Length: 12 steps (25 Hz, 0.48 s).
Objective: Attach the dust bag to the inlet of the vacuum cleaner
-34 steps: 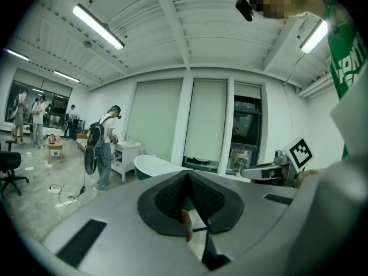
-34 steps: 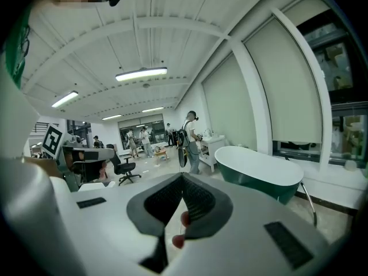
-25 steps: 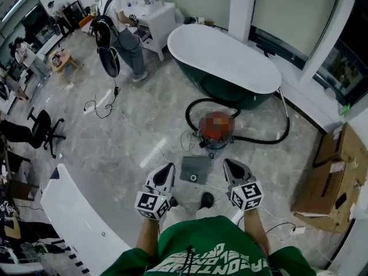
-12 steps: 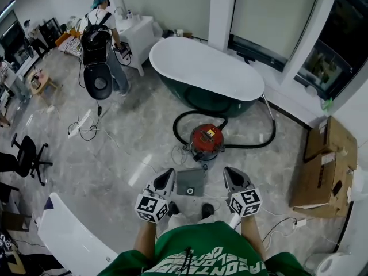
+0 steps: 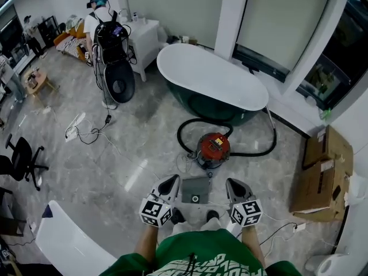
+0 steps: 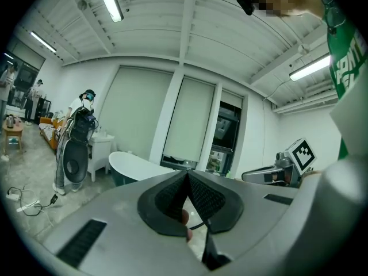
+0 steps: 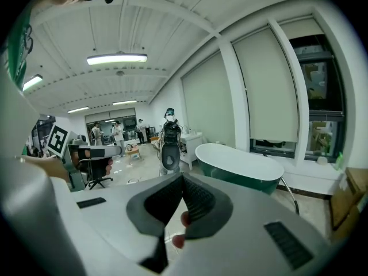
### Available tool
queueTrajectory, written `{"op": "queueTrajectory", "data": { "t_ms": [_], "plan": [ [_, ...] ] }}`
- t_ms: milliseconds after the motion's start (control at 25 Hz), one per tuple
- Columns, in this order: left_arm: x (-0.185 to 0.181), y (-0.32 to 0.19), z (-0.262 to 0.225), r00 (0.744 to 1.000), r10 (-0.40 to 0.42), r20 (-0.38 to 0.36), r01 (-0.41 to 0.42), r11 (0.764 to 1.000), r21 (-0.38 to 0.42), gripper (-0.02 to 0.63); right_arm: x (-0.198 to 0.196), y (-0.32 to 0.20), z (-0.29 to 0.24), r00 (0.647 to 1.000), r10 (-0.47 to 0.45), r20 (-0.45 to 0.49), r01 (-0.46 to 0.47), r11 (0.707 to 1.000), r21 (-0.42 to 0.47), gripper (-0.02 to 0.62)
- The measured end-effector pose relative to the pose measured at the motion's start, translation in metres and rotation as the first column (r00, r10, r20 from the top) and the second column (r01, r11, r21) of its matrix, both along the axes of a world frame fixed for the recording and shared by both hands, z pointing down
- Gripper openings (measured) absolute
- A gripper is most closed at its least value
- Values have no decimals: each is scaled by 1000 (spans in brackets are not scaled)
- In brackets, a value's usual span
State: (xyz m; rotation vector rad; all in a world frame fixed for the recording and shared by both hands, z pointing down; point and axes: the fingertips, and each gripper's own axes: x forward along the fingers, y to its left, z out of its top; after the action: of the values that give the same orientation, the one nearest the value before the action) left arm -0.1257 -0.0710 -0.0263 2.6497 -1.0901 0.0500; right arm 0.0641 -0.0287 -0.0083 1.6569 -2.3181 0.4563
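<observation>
Grippers both pressed together, empty: left gripper [image 5: 171, 180] and right gripper [image 5: 232, 183] hang either side of the grey dust bag [image 5: 195, 190], lower centre; red vacuum cleaner [image 5: 213, 149] just above.

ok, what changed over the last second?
Head view swung; the vacuum cleaner and dust bag now sit lower in frame, closer to the wearer's feet. The bystander shifted near the cabinet. Nothing grabbed or released: left tongs and right tongs stay shut, empty, flanking the bag.
</observation>
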Motion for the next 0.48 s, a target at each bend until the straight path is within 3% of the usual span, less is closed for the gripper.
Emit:
{"op": "queueTrajectory", "data": {
  "t_ms": [240,480],
  "plan": [
    [-19,-7,10,1000,18,-10,-19,1000,-15,-5,-25,-9,0,1000,-13,-20,13,1000,-11,6],
    [-18,-16,8,1000,-1,7,1,1000,1,-5,-23,-27,-5,999,-42,-9,42,999,10,6]
  ]
}}
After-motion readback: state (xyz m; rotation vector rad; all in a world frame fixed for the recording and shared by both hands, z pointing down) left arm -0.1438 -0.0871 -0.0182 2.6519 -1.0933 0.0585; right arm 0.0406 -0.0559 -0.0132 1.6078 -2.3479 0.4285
